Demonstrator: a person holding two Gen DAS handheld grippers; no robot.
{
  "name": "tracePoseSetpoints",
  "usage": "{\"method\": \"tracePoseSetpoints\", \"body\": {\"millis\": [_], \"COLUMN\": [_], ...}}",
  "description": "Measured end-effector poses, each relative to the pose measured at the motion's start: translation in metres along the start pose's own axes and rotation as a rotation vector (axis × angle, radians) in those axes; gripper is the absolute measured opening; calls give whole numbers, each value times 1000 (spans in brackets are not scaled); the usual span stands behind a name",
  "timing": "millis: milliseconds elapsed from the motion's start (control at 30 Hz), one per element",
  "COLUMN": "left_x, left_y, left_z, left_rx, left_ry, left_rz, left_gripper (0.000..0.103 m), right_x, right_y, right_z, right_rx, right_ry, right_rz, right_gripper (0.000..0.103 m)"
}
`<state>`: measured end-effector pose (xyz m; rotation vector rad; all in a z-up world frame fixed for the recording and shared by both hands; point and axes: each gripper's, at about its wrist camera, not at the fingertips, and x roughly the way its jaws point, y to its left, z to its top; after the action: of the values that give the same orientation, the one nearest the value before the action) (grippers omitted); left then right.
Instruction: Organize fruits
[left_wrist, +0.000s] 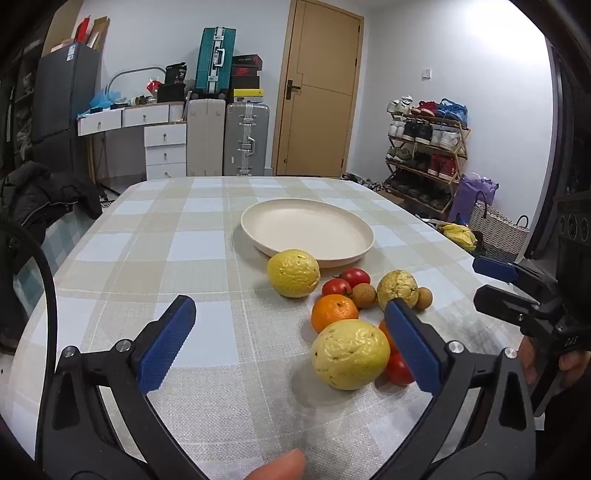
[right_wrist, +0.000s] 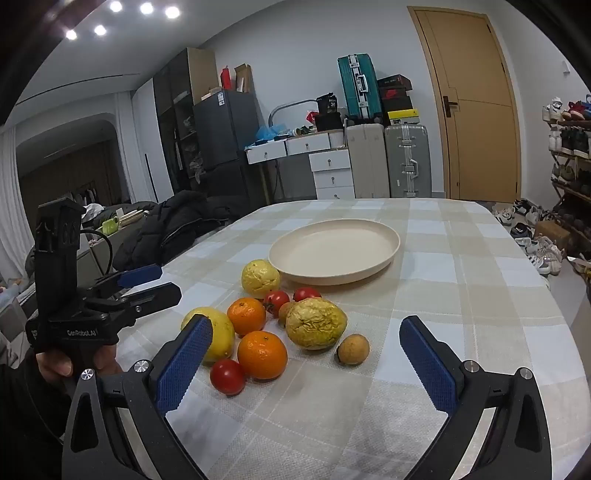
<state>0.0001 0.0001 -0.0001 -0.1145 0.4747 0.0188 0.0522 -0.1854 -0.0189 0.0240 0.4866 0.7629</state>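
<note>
A cream plate (left_wrist: 351, 229) (right_wrist: 384, 236) sits empty mid-table. In front of it lies a cluster of fruit: yellow wrinkled fruits (left_wrist: 349, 354) (left_wrist: 293, 273) (right_wrist: 316, 323), oranges (left_wrist: 333, 312) (right_wrist: 262, 354), red tomatoes (left_wrist: 336, 287) (right_wrist: 227, 376) and small brown longans (left_wrist: 364, 295) (right_wrist: 352, 349). My left gripper (left_wrist: 291, 339) is open and empty, low over the cloth, with the nearest yellow fruit just inside its right finger. My right gripper (right_wrist: 306, 363) is open and empty, hovering before the cluster. Each gripper shows in the other's view: the right one (left_wrist: 498, 284) and the left one (right_wrist: 147, 282).
The table has a checked cloth (left_wrist: 184, 240) (right_wrist: 461, 277). A dark jacket (right_wrist: 170, 225) lies over a chair at the left edge. Suitcases (left_wrist: 245, 138), drawers, a door and a shoe rack (left_wrist: 428, 147) stand beyond the table.
</note>
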Motion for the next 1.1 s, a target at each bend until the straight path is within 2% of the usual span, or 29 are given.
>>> {"method": "tracePoseSetpoints", "body": {"millis": [167,1100], "left_x": [-2,0], "left_y": [2,-5], "left_z": [0,-1], "left_rx": [-25,17], "left_ry": [7,13], "left_rz": [0,8], "left_gripper": [102,102], "right_x": [-1,1], "right_y": [0,4], "right_z": [0,-2], "right_rx": [-9,-22], "right_ry": [-2,-1], "right_rz": [-4,-5], "right_gripper": [103,103]}}
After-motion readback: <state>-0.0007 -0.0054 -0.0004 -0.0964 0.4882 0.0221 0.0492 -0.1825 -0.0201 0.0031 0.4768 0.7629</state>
